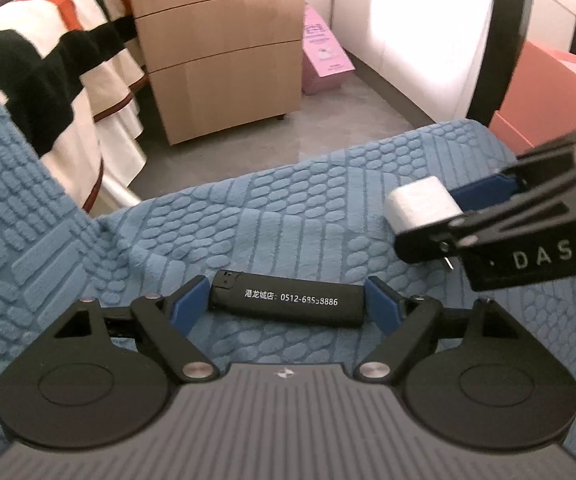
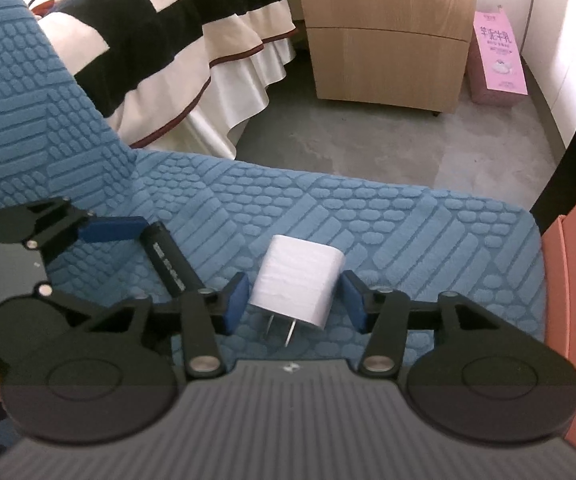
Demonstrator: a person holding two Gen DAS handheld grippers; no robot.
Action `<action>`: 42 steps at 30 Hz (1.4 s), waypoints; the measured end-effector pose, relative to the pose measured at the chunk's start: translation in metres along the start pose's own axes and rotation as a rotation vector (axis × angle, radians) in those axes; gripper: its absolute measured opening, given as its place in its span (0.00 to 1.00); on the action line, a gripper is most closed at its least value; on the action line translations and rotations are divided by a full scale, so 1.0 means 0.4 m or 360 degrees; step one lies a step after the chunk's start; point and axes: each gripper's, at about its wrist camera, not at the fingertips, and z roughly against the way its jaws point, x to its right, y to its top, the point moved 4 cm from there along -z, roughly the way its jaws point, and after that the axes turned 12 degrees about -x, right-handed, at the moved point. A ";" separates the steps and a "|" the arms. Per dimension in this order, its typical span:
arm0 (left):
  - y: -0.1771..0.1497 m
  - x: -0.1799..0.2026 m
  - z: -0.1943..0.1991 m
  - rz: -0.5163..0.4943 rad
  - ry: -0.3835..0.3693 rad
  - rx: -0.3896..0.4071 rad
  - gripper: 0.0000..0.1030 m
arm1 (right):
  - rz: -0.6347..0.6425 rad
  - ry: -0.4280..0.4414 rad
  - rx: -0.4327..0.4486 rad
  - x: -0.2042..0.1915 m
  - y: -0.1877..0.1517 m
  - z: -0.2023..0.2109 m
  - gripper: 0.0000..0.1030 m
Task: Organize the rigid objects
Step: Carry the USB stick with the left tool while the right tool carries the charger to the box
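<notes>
A black lighter (image 1: 288, 300) with white print lies crosswise on the blue textured cover (image 1: 288, 208). My left gripper (image 1: 286, 304) straddles it, a blue pad at each end, touching or nearly so. A white plug adapter (image 2: 297, 280), prongs toward the camera, lies on the cover between the pads of my right gripper (image 2: 295, 300), which stands open with gaps at both sides. In the left wrist view the adapter (image 1: 421, 204) and right gripper (image 1: 487, 208) are at right. In the right wrist view the lighter (image 2: 170, 260) and left gripper (image 2: 156, 260) are at left.
A wooden drawer cabinet (image 1: 216, 48) stands on the grey floor beyond the cover's edge. A pink carton (image 2: 497, 60) leans beside it. A striped bedspread (image 2: 160, 32) hangs at left. An orange box (image 1: 547, 92) and a black pole (image 1: 499, 40) stand at right.
</notes>
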 end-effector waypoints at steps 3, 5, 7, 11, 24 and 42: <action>-0.008 0.006 0.016 0.0066 -0.0029 0.0003 0.84 | -0.0004 -0.0009 0.0004 0.002 -0.011 0.012 0.51; -0.016 0.011 0.028 0.0118 -0.0063 -0.0004 0.84 | -0.0025 -0.0012 0.0017 0.004 -0.022 0.025 0.51; -0.030 0.019 0.043 0.0167 -0.0081 -0.0001 0.84 | -0.0047 0.0001 0.0030 0.004 -0.037 0.039 0.50; -0.061 0.035 0.070 0.0239 -0.0096 -0.0020 0.84 | -0.0048 0.0011 0.0032 -0.003 -0.069 0.065 0.48; -0.165 0.026 0.155 0.0500 -0.0078 -0.0043 0.84 | -0.0116 -0.0022 0.0023 0.004 -0.194 0.120 0.47; -0.295 0.134 0.254 0.0621 -0.0146 -0.0001 0.84 | -0.0108 -0.0073 -0.0008 -0.008 -0.358 0.154 0.45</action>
